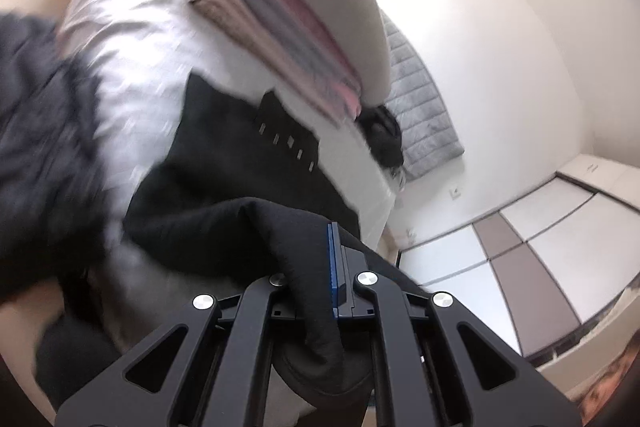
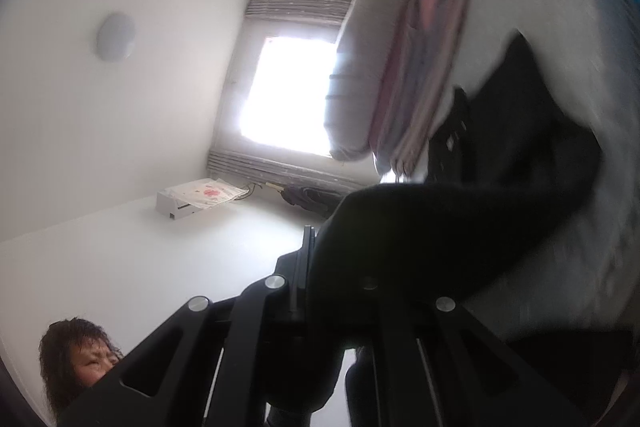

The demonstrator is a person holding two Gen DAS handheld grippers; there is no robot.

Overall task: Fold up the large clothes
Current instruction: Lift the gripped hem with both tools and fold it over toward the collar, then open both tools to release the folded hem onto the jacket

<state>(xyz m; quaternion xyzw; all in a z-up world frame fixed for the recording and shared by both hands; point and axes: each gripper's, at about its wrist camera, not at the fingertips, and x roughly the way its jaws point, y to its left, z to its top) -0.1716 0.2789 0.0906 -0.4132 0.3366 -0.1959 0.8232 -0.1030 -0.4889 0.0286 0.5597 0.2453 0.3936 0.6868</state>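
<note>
A large black garment (image 1: 224, 187) lies on the white bed sheet (image 1: 132, 39), with a row of small pale tabs near one edge. My left gripper (image 1: 326, 267) is shut on a fold of this black cloth, which drapes over its fingers. My right gripper (image 2: 320, 259) is shut on another part of the same black garment (image 2: 460, 227), lifted off the bed; the cloth hides its right finger. Both views are tilted and blurred by motion.
A stack of folded clothes (image 1: 288, 15) in beige, pink and grey sits on the bed beyond the garment, also in the right wrist view (image 2: 404, 75). A dark grey cloth (image 1: 36, 131) lies at left. A grey padded headboard (image 1: 420, 107), wardrobe doors (image 1: 520, 251), a bright window (image 2: 288, 91).
</note>
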